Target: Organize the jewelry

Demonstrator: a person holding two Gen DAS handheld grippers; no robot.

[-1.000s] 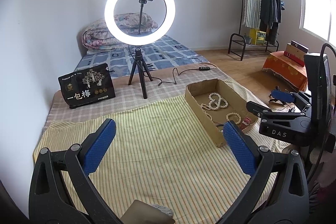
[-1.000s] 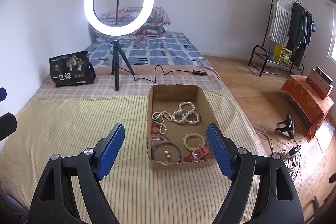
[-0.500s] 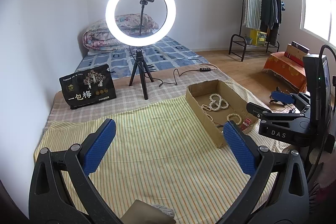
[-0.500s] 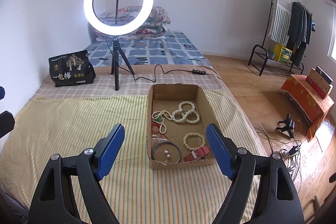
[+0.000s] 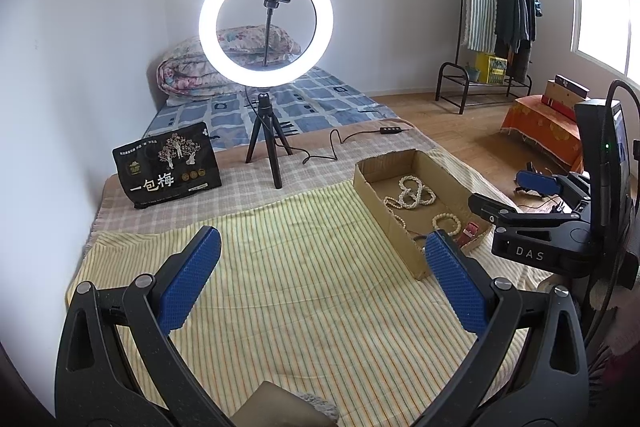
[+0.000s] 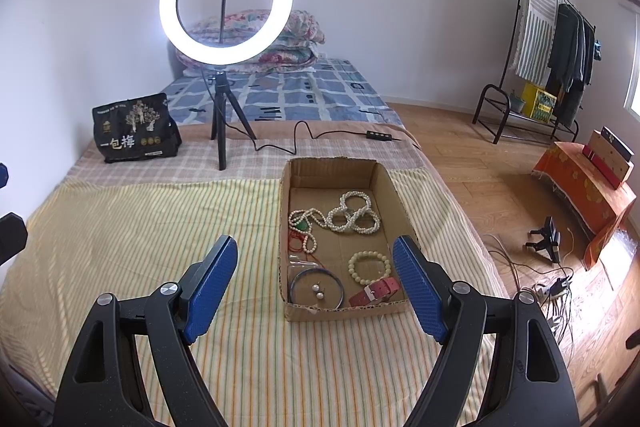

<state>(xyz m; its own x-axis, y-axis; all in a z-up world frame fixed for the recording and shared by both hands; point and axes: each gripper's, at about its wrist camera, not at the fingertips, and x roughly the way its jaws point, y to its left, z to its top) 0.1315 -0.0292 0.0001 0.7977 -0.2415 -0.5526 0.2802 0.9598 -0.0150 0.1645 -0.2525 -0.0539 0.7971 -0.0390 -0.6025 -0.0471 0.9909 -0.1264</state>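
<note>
Hovering over the striped cloth [image 6: 120, 227], right gripper [image 6: 316, 267] has jaws wide, nothing held. Left gripper [image 5: 320, 259] likewise, jaws wide, nothing held. Just ahead, cardboard box [image 6: 390, 187] holds the jewelry: blue bangle [image 6: 294, 285], pink strap [image 6: 376, 290], bead bracelet [image 6: 354, 273], pearl necklaces [image 6: 354, 215]. Farther back: ring light [image 6: 226, 1], black bag [image 6: 134, 133].

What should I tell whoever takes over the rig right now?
Left gripper: open, holding nothing, above the striped cloth.
Right gripper: open, holding nothing, just short of the box.
All the jewelry is in the box: pearl strands, bead bracelet, bangle around two pearls, pink strap.
Done: nothing visibly sorted.
Left: all of it.
</note>
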